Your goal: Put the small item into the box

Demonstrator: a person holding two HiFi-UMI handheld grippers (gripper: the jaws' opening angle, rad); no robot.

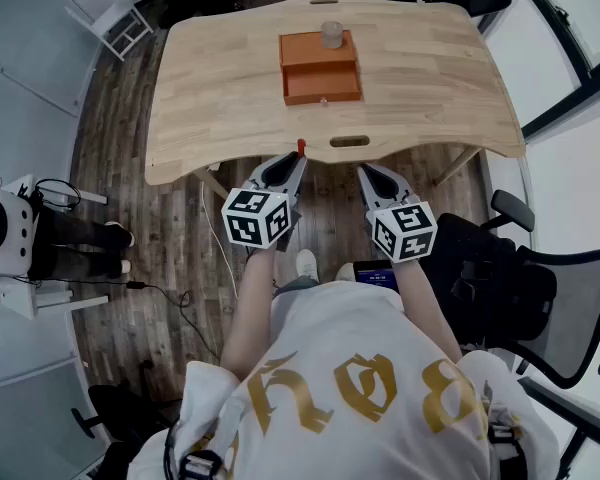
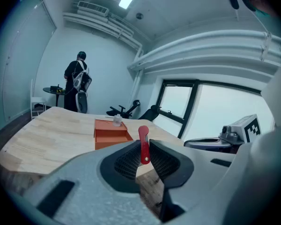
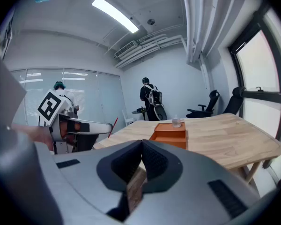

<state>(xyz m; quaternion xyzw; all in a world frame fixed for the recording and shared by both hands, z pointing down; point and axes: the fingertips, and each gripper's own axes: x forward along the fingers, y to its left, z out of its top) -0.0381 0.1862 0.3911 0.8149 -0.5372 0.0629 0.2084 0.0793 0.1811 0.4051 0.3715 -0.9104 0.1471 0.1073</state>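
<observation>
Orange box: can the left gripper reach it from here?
Probably yes: only bare table lies between the left gripper, shut on the red item, and the orange box, though it sits far across.

Both forearms reach toward 12 o'clock; the left gripper (image 1: pixel 296 160) pinches a small red item (image 1: pixel 301 147), and the right gripper's (image 1: pixel 366 173) jaws are together, empty.
</observation>
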